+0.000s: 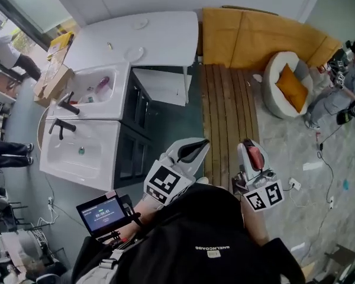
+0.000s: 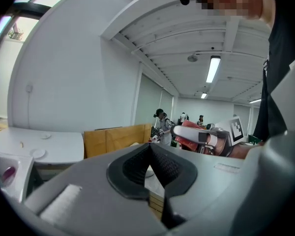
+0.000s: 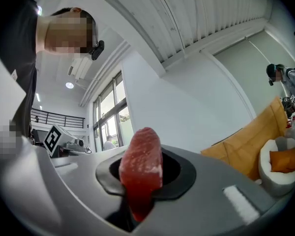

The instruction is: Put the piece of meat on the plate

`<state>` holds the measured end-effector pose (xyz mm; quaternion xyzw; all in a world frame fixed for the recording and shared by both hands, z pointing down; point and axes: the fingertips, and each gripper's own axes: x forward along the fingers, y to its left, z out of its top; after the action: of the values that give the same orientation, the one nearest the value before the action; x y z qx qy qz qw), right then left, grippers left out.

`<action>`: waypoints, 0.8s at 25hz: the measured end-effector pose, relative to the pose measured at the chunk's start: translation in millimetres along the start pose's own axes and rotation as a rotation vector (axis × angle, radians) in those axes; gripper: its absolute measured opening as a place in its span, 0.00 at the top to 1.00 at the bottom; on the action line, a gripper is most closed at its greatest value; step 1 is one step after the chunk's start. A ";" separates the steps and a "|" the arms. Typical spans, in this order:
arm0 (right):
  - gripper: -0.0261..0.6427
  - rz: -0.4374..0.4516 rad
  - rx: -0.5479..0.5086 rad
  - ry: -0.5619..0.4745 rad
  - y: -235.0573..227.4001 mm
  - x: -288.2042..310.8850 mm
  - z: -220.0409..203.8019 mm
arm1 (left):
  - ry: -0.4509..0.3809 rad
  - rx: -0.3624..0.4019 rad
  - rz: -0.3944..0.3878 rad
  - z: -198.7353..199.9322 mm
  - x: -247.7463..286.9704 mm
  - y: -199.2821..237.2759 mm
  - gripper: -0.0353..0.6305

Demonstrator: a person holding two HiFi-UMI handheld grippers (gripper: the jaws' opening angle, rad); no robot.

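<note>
**Technician A:** What is the state of the right hand-held gripper (image 1: 249, 147)?

**Technician B:** Its jaws are clamped on the piece of meat (image 3: 141, 163). The red piece stands between the black pads and sticks out beyond them in the right gripper view.

**Technician A:** And the left hand-held gripper (image 2: 148, 147)?

**Technician B:** Its jaws meet at the tips, with nothing between them.

**Technician A:** Where is the piece of meat in relation to the plate?

**Technician B:** The meat is held in the air in front of the person, over a strip of wooden slats (image 1: 225, 99). The plate (image 1: 134, 53) lies on the white surface (image 1: 171, 37), well apart from the meat, up and to the left in the head view. A second plate (image 1: 140, 23) lies farther back on the same surface.

**Technician A:** How do the two hand-held grippers stand to each other?

**Technician B:** They are side by side, not touching, close to the person's body.
</note>
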<state>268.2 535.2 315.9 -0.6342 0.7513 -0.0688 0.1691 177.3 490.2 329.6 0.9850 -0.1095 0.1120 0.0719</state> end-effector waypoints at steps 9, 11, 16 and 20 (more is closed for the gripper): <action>0.86 0.061 0.034 0.012 0.4 18.0 -16.9 | 0.009 -0.010 0.084 -12.6 -12.2 17.5 0.92; 0.86 0.061 0.035 0.009 -1.7 24.5 -18.5 | 0.020 -0.016 0.093 -15.9 -13.0 23.3 0.92; 0.86 0.055 0.044 0.016 -7.7 41.6 -22.9 | 0.016 -0.019 0.098 -14.4 -11.4 41.3 0.92; 0.86 0.052 0.039 0.031 -11.4 56.8 -26.3 | 0.012 -0.022 0.116 -14.8 -8.1 63.6 0.92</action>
<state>261.9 474.7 334.5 -0.6100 0.7684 -0.0888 0.1718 151.9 432.8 349.4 0.9755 -0.1671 0.1205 0.0767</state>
